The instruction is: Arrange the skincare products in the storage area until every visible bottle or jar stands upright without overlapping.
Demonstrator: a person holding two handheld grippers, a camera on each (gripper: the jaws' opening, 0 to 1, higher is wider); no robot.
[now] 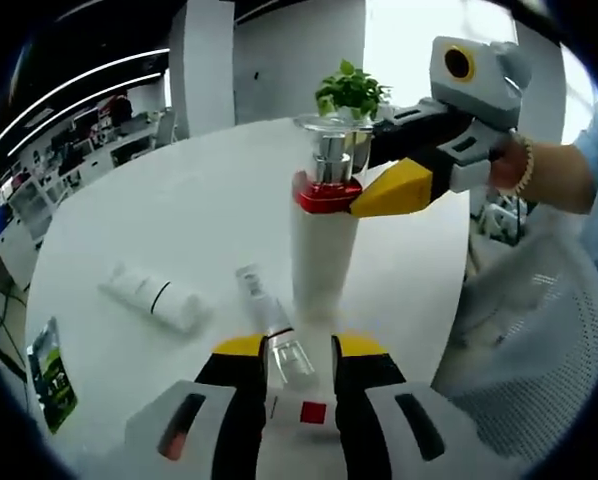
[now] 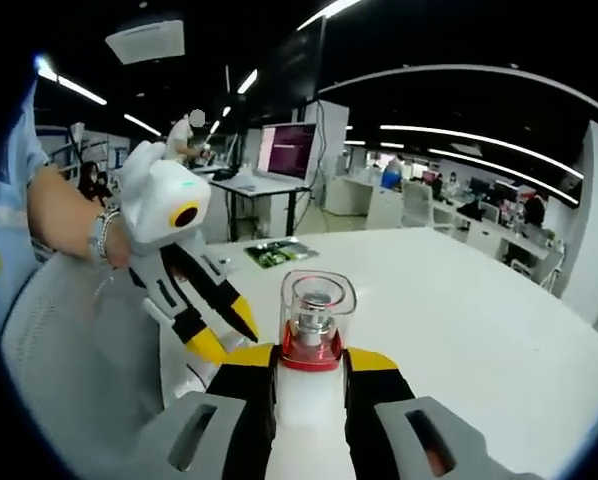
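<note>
A tall white pump bottle [image 1: 324, 255] with a red collar and a clear cap is seen standing upright on the round white table [image 1: 179, 200] in the left gripper view. Its neck is clamped between the yellow-tipped jaws of the right gripper [image 1: 379, 190], which reaches in from the right, held by a hand with a beaded bracelet. In the right gripper view the same bottle [image 2: 312, 340] is seen held between that gripper's own jaws [image 2: 312, 362], the clear cap rising just above the tips.

The left gripper [image 1: 299, 348] is held low over the table with its jaws a narrow gap apart; nothing is gripped between them. Just ahead of its tips a small clear bottle [image 1: 274, 325] is lying on its side, near the foot of the pump bottle. Further left, a white tube [image 1: 154, 297] with a dark band is also lying flat, well apart from the others. A green-printed packet [image 1: 51, 372] lies at the table's near-left edge, and a potted green plant [image 1: 351, 92] stands behind the pump bottle.

In the right gripper view the left gripper [image 2: 224, 335] is seen just left of the bottle, with a monitor [image 2: 287, 150] on a desk beyond.
</note>
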